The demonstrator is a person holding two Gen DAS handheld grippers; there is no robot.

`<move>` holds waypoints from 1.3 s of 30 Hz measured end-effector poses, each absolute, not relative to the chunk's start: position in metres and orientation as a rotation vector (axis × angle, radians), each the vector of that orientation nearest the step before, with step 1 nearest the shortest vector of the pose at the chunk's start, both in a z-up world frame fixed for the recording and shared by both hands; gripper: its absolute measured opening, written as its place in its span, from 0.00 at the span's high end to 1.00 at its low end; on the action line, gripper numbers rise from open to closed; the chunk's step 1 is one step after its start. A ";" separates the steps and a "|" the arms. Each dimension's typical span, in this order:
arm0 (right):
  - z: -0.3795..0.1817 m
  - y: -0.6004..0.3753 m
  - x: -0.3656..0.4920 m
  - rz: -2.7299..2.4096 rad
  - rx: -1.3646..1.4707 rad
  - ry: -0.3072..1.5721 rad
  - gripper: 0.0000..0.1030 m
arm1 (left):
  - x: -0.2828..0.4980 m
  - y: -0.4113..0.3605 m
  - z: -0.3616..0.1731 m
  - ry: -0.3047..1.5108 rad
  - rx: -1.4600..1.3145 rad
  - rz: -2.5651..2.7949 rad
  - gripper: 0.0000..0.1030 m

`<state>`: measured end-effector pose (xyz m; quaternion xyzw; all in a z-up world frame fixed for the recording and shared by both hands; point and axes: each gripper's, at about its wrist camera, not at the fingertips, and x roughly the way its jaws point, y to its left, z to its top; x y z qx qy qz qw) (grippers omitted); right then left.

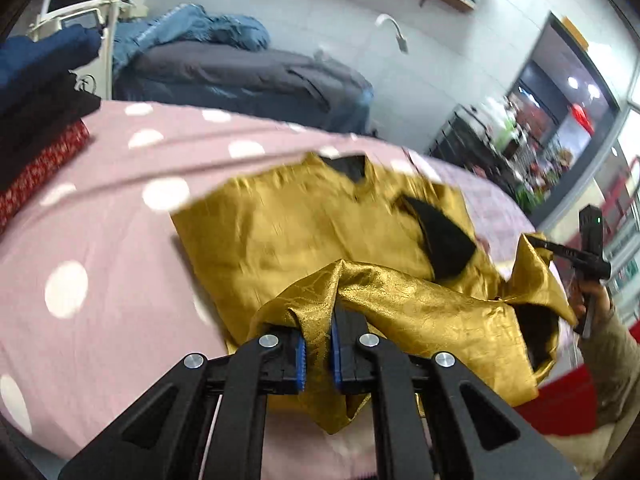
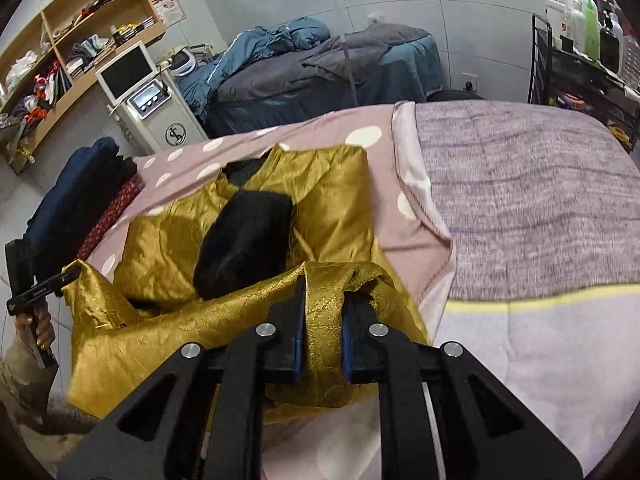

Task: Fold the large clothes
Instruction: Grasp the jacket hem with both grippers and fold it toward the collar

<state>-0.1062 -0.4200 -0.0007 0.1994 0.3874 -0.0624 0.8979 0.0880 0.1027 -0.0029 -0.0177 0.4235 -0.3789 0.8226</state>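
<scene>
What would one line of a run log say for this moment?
left gripper: shut on gold garment | right gripper: shut on gold garment | near edge lifted off pink dotted blanket | fold unfinished

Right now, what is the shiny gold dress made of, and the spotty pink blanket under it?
The gold dress looks like satin or silk-like woven cloth, perhaps brocade: it gleams, creases sharply and shows a faint woven pattern where the right gripper pinches it. The pink blanket looks like soft matte fleece or brushed cotton: no shine, gentle folds, white dots. I cannot tell the exact fibres of either.
</scene>
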 end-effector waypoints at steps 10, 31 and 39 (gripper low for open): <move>0.018 -0.466 0.036 -0.237 0.533 0.767 0.86 | 0.227 0.087 -0.018 1.023 -0.237 -0.595 0.91; -0.115 -0.536 0.071 -0.200 1.279 0.723 0.35 | 0.247 0.178 -0.012 1.015 -0.536 -0.478 0.17; -0.060 -0.526 0.060 -0.279 0.858 0.752 0.31 | 0.220 0.129 -0.055 1.082 -0.309 -0.526 0.15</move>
